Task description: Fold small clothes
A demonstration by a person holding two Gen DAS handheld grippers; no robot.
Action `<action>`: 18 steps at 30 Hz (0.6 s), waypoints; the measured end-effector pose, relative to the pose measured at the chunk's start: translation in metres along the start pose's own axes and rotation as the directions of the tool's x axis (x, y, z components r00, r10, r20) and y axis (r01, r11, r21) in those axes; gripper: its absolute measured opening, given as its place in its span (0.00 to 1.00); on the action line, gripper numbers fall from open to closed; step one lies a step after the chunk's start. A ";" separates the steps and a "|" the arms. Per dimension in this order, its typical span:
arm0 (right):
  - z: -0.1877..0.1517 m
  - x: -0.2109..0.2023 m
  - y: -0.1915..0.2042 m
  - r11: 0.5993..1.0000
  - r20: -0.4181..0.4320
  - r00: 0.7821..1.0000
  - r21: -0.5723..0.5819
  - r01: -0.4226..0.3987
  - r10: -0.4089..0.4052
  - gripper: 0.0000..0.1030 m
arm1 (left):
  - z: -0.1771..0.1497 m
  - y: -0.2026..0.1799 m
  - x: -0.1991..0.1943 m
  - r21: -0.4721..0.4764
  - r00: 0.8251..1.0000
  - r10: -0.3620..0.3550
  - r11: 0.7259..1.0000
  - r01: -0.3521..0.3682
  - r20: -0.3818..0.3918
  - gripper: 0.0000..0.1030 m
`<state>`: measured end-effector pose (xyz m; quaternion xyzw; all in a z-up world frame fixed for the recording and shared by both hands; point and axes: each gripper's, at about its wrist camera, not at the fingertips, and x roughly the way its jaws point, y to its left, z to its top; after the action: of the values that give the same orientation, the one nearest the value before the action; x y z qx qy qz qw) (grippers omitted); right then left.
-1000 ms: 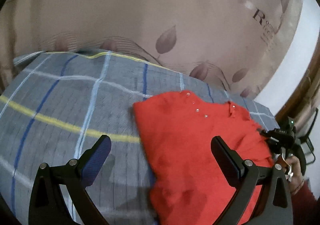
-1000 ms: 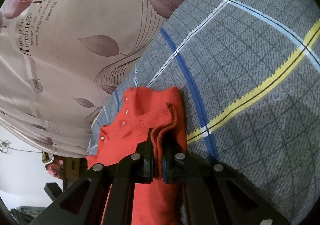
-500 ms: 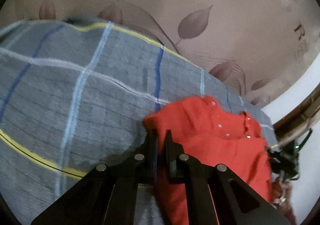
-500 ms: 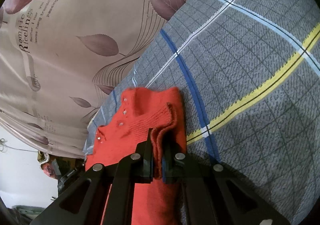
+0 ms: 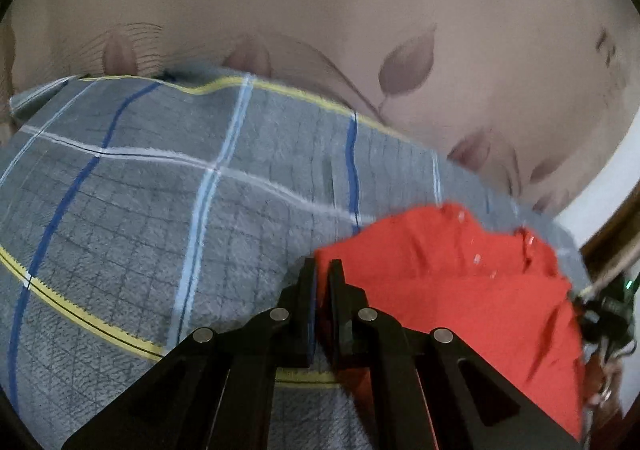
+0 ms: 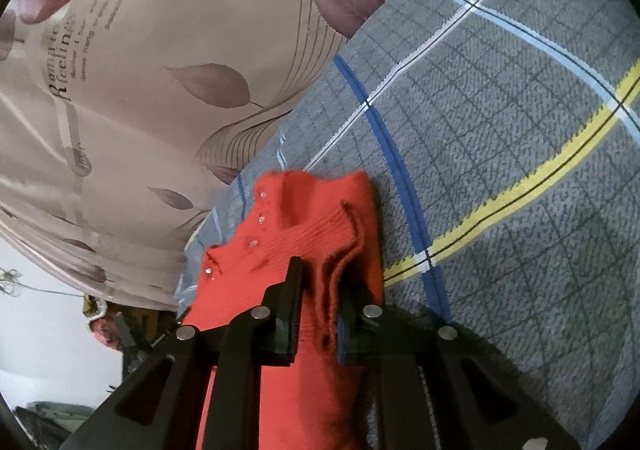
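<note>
left wrist view: the left gripper (image 5: 322, 270) has its fingers (image 5: 306, 290) pressed together on the near left corner of the red sweater (image 5: 460, 290), pinching a thin edge of the knit. the sweater lies folded on a grey plaid blanket (image 5: 160, 209) crossed by blue, pale blue and yellow stripes, and it spreads away to the right of the fingers, with a few small clear buttons (image 5: 476, 258) showing near its far edge. behind the blanket hangs a beige curtain (image 5: 320, 9) printed with brown leaves. at the far right edge of this view the other gripper's black frame shows only partly, blurred.

right wrist view: the right gripper (image 6: 318, 278) sits over the opposite end of the red sweater (image 6: 280, 242). its fingers (image 6: 294, 282) are opening, with a bunched ribbed fold of the knit (image 6: 340, 250) standing between them — the pads look slightly off the cloth on both sides. a row of clear buttons (image 6: 260, 218) runs along the sweater's left part. the plaid blanket (image 6: 500, 129) fills the right half of this view, a yellow stripe crossing it just beside the sweater's edge, and the leaf curtain (image 6: 160, 69) with printed lettering fills the upper left.
</note>
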<state>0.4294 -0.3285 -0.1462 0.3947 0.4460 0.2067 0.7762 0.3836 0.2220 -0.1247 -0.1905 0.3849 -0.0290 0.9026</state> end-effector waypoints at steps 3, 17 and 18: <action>0.004 -0.004 -0.008 0.996 -0.015 0.997 0.057 -0.072 0.073 0.19 | 0.002 0.002 -0.011 -0.010 0.998 0.059 0.998 -0.059 0.033 0.06; -0.092 -0.096 0.011 0.993 -0.059 0.994 -0.073 -0.092 0.088 0.68 | -0.093 -0.048 -0.140 0.102 0.994 -0.103 0.989 0.105 -0.028 0.50; -0.107 -0.101 0.015 0.992 -0.081 0.995 -0.103 -0.073 0.065 0.72 | -0.108 -0.050 -0.151 0.108 0.993 -0.114 0.987 0.118 -0.040 0.55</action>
<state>0.2855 -0.3416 -0.1117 0.3599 0.4503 0.2719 0.7706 0.2059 0.1713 -0.0709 -0.1619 0.3861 -0.1058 0.9020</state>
